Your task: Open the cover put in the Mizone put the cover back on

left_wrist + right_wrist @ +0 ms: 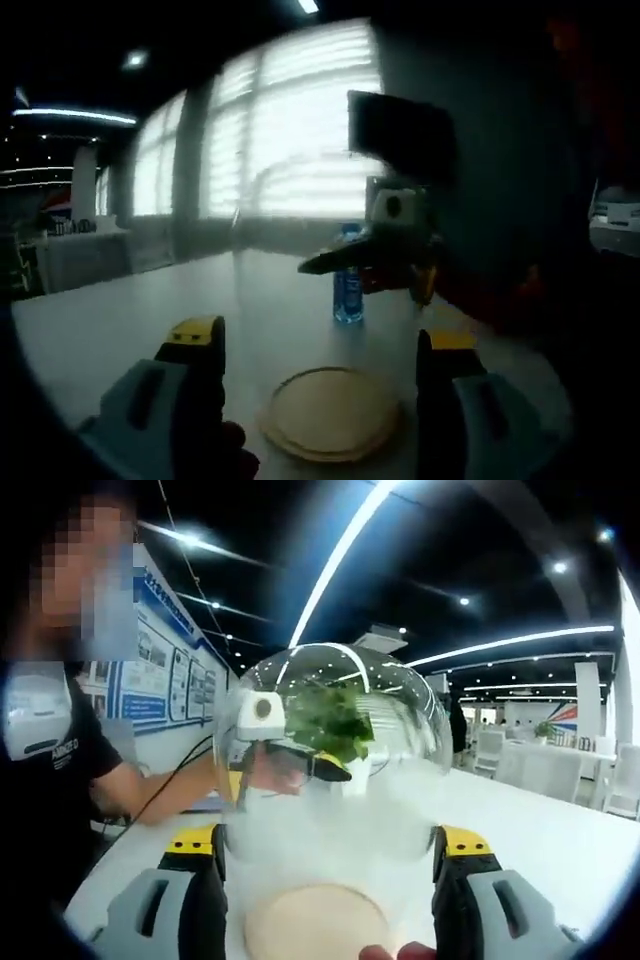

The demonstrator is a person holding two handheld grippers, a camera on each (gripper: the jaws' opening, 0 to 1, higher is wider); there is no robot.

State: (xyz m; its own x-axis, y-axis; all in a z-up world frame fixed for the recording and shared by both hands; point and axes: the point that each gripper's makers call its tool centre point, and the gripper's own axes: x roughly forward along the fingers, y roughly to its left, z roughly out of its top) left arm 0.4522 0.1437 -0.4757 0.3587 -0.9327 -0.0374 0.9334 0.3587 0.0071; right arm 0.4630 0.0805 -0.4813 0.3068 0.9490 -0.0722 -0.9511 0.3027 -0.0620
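Observation:
A clear glass dome cover (335,770) stands over a round wooden base (315,920) on the white table. The jaws of my right gripper (330,855) stand wide apart on either side of the dome, so it is open; whether they touch the glass I cannot tell. My left gripper (320,345) is open too, with the wooden base (330,412) low between its jaws and the dome's faint outline (240,230) in front. Behind the glass stands the Mizone bottle (347,290), blue-labelled and upright, close by the right gripper (385,262). The left gripper (285,755) shows through the dome.
A person in a black shirt (50,770) sits at the table's left side. Bright blinds (290,130) fill the far wall. The white table (120,310) stretches wide around the base. White chairs and tables (560,760) stand further off.

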